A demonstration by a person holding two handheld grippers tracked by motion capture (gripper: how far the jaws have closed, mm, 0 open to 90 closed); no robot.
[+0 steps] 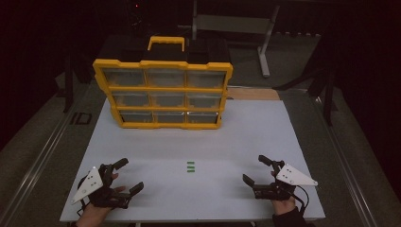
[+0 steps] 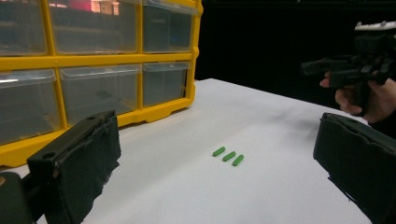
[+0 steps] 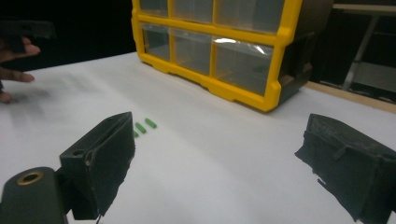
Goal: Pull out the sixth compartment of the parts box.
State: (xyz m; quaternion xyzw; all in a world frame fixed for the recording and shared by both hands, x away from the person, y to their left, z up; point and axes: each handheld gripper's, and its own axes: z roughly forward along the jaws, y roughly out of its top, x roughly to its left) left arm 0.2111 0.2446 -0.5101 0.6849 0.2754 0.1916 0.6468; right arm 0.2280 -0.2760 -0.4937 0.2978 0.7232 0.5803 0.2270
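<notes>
No brand, label or number can be read on the organizer point(image 1: 163, 90) or its drawers. The table point(image 1: 265, 132) bears no print. A dark mark on the floor strip point(image 1: 81, 118) left of the table is too blurred to read.

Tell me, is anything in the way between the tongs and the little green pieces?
No, nothing visible. The three green pieces lie alone on the white table, midway between the left tongs and the right tongs. Both tongs are open, with only bare table between each and the pieces. The yellow organizer stands farther back.
</notes>
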